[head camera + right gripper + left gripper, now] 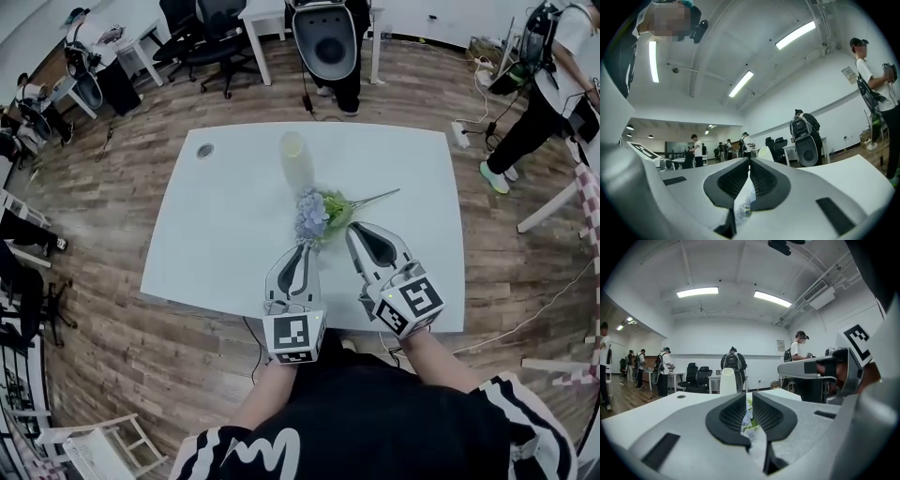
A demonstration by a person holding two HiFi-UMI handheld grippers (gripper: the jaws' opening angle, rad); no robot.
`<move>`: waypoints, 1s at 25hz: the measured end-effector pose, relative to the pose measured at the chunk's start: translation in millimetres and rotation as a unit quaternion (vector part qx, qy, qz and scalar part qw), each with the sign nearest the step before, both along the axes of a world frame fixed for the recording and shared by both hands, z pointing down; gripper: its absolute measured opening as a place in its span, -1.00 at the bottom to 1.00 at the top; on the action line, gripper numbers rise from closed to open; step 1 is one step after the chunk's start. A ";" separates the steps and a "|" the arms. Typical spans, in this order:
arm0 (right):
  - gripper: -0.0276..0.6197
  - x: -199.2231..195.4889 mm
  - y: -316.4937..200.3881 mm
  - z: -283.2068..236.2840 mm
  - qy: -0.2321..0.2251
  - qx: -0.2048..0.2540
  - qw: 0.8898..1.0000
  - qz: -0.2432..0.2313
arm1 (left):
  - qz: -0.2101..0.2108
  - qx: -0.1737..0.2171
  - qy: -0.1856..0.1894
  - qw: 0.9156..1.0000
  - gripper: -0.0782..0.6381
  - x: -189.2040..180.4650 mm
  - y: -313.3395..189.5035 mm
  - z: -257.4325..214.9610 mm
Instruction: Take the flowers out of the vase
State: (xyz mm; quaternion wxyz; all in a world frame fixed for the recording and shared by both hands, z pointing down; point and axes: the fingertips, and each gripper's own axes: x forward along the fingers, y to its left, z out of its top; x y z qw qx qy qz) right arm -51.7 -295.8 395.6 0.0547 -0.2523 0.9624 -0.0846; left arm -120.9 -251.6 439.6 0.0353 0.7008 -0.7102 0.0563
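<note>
A tall, pale, translucent vase (295, 161) stands upright on the white rectangular table (216, 234). The bunch of pale blue flowers with green leaves (319, 214) is out of the vase, just on the person's side of it, with its thin stem pointing away to the right. The left gripper (305, 247) has its jaws narrowly apart, pinching the blooms. The right gripper (354, 228), beside the flowers and further from the vase, has its jaws pressed together with nothing between them.
</note>
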 end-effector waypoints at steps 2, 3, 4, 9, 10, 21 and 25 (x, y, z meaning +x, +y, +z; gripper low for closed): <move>-0.86 0.0 7.6 1.0 0.002 0.003 1.000 -0.009 | 0.003 0.001 0.003 1.000 -0.66 7.6 2.1 -2.0; -0.86 -0.4 11.3 1.2 0.003 0.003 1.000 -0.013 | 0.005 0.001 0.005 1.000 -0.66 10.4 3.4 -2.9; -0.86 -0.8 15.0 1.1 0.002 0.004 1.000 -0.016 | 0.006 0.001 0.007 1.000 -0.66 12.6 4.8 -4.2; -0.86 -4.0 28.7 -2.3 0.002 0.013 1.000 -0.027 | 0.018 0.008 0.008 1.000 -0.66 19.8 8.5 -11.8; -0.86 -5.2 30.1 -2.2 0.003 0.014 1.000 -0.027 | 0.021 0.010 0.006 1.000 -0.66 20.4 8.7 -12.4; -0.86 -3.7 71.8 -19.4 -0.004 0.041 0.999 -0.026 | 0.029 0.019 0.018 0.999 -0.66 24.5 42.3 -14.3; -0.86 -14.2 107.0 -34.0 -0.007 0.058 0.998 -0.027 | 0.034 0.029 0.020 0.999 -0.66 16.7 72.6 -25.5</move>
